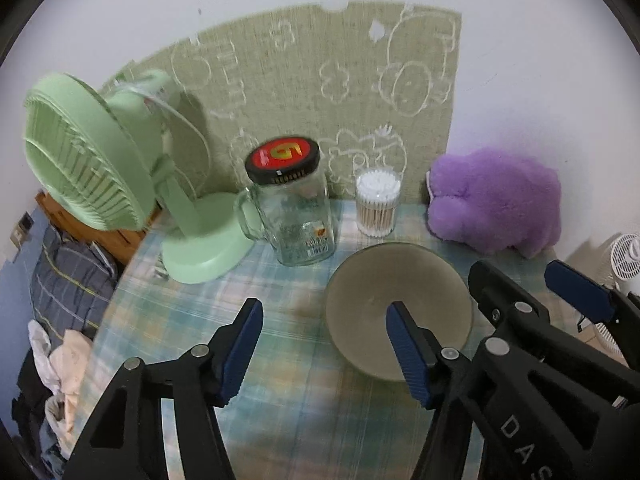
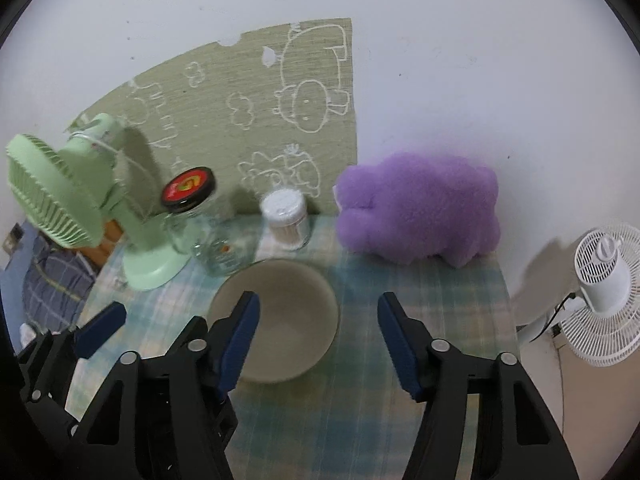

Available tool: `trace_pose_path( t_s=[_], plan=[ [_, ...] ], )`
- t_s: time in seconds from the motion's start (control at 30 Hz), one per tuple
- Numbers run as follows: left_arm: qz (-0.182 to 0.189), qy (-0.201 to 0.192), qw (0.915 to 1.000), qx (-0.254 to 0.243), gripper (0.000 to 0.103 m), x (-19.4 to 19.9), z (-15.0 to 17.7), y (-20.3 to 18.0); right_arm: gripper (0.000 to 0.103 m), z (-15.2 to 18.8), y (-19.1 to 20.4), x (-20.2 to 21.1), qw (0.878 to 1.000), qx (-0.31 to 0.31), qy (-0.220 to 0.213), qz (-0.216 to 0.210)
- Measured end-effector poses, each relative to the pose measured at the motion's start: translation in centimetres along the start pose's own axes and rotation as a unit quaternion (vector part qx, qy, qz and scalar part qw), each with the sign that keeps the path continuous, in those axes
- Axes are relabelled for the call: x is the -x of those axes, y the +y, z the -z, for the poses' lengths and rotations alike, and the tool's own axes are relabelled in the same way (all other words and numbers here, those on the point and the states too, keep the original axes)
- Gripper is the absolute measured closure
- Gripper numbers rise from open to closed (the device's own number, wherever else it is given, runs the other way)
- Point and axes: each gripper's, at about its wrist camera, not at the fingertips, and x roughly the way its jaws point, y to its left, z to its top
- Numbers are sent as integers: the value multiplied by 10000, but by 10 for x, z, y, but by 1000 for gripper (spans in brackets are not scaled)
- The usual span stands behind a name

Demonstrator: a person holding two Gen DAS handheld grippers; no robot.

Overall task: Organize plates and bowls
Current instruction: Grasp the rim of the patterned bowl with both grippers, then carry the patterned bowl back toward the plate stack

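Soft, even indoor light with a faint purple tint, slight motion blur throughout, strong fisheye bending and black vignette at the corners, and the green fan [image 1: 92, 156] casting a dark shadow rightward onto the wall hanging [image 1: 320, 92].

One bowl [image 1: 400, 308], one glass jar [image 1: 294, 208], one swab tub [image 1: 378, 204], one plush toy [image 1: 496, 204], two fans: green [image 1: 100, 176], white [image 2: 604, 288].

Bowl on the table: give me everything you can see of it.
The bowl is round, shallow, grey-beige and matte, ceramic by its look. It sits upright and empty on the plaid tablecloth, in front of the glass jar and the cotton swab tub. The left gripper and right gripper are both open; neither visibly grips it.
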Motion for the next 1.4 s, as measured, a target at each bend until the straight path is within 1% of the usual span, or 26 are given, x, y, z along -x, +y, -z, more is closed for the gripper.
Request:
trace_pose_path(
  t_s=[0.03,0.13,0.27,0.33,0.37,0.4,0.43,0.47,0.53,0.57,0.6,0.63,0.67,0.7,0.87,1.13,1.3,1.4],
  plan=[
    [-31,24,10000,-6,37,-8,0,-1,44,0,-1,-6,10000,-9,46,-13],
    [-29,90,10000,-9,40,-28,1,-4,47,2,-5,-26,9998,-61,181,17],
    [20,305,9995,70,47,-53,3,-4,52,6,-7,-55,9992,-16,387,90],
    [17,373,9993,64,49,-63,5,-5,56,8,-8,-65,9990,-17,438,101],
    [5,390,9992,51,53,-66,6,-5,56,9,-9,-71,9988,-32,484,104],
    [-9,409,9992,30,54,-70,6,-6,57,10,-10,-75,9986,-48,518,97],
    [-26,428,9991,21,56,-73,6,-7,62,10,-11,-79,9984,-68,550,92],
    [-17,476,9989,28,61,-78,7,-7,64,12,-11,-84,9982,-90,592,91],
    [34,589,9982,67,64,-85,9,-7,68,12,-12,-91,9978,-112,643,92],
    [48,622,9980,75,68,-87,10,-8,70,13,-12,-94,9977,-119,664,94],
    [65,662,9978,82,70,-90,11,-8,76,14,-12,-97,9975,-120,693,97],
    [79,712,9974,72,72,-93,12,-9,79,15,-13,-100,9972,-130,725,85],
    [98,755,9971,59,76,-94,12,-10,81,15,-14,-102,9971,-149,740,73],
    [125,761,9970,63,77,-95,13,-10,84,16,-15,-104,9970,-168,751,58],
    [19,770,9970,60,85,-99,14,-12,87,15,-15,-105,9972,-186,727,6],
    [16,783,9969,-15,86,-98,13,-8,88,16,-11,-104,9970,-82,768,66],
    [17,782,9969,-90,86,-91,16,-7,88,22,-12,-96,9970,-92,770,87],
    [46,819,9966,-51,86,-85,18,-5,89,25,-11,-88,9971,-68,756,98]
  ],
)
